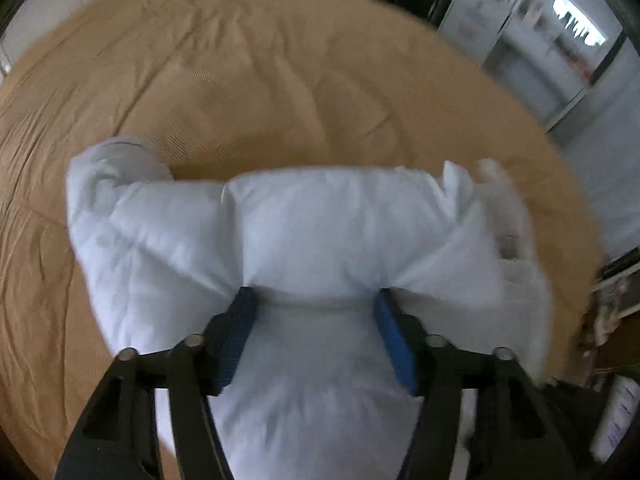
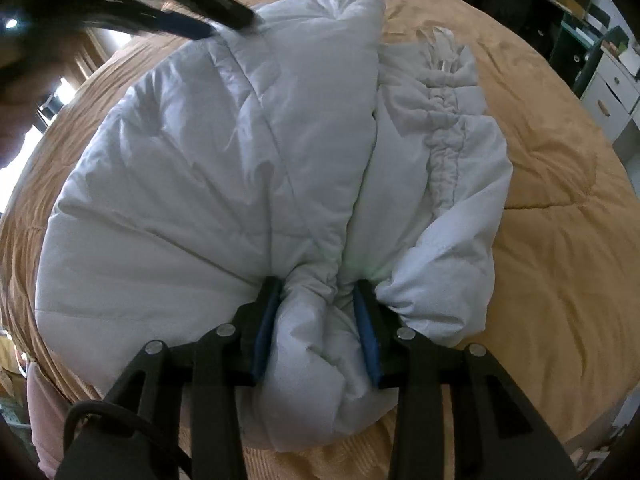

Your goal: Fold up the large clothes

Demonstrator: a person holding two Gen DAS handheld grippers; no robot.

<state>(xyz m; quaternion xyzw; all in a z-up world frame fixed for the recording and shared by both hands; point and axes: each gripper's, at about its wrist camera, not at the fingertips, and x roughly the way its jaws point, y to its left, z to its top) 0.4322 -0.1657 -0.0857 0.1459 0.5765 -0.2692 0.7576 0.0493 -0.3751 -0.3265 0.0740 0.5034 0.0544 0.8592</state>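
Right tongs (image 2: 316, 304) clamped on a bunched wad of the white puffer jacket (image 2: 224, 168); left tongs (image 1: 314, 312) clamped on a thick padded fold at its other end. Jacket lies doubled over on the tan bedspread (image 2: 540, 240). I'd keep both ends level and lay it flat. Plenty of bare bed beyond; bed edge near right tongs.

The puffy white quilted coat (image 1: 320, 220) blurs along its right side in the left wrist view, and its near end leaves the bottom edge. It hides the tan-covered bed (image 2: 560, 200) beneath. The left tongs (image 2: 224, 26) are a dark smear near the coat's far end.
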